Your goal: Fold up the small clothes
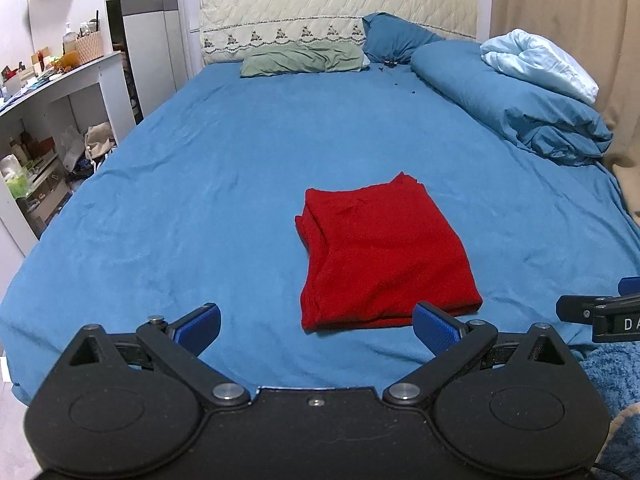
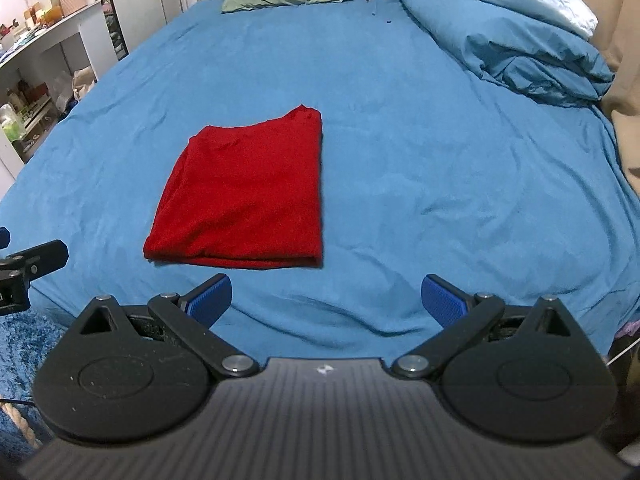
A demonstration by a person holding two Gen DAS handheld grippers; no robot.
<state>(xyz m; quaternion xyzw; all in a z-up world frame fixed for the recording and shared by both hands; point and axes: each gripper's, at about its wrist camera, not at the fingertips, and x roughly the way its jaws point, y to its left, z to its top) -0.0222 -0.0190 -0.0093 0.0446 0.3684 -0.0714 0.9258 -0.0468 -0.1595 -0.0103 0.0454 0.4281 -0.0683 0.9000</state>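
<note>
A red garment [image 1: 380, 256] lies folded into a flat rectangle on the blue bed sheet [image 1: 200, 200]. It also shows in the right wrist view [image 2: 248, 196], left of centre. My left gripper [image 1: 318, 330] is open and empty, held back from the garment's near edge. My right gripper [image 2: 326, 300] is open and empty, near the bed's front edge and to the right of the garment. The tip of the right gripper shows at the right edge of the left wrist view [image 1: 600, 312].
A rolled blue duvet [image 1: 512, 104] with a pale blue cloth on it lies at the bed's right. A green pillow [image 1: 304, 60] and blue pillow lie by the headboard. A cluttered white shelf unit [image 1: 52, 92] stands left of the bed. A fluffy blue rug [image 1: 616, 376] lies below.
</note>
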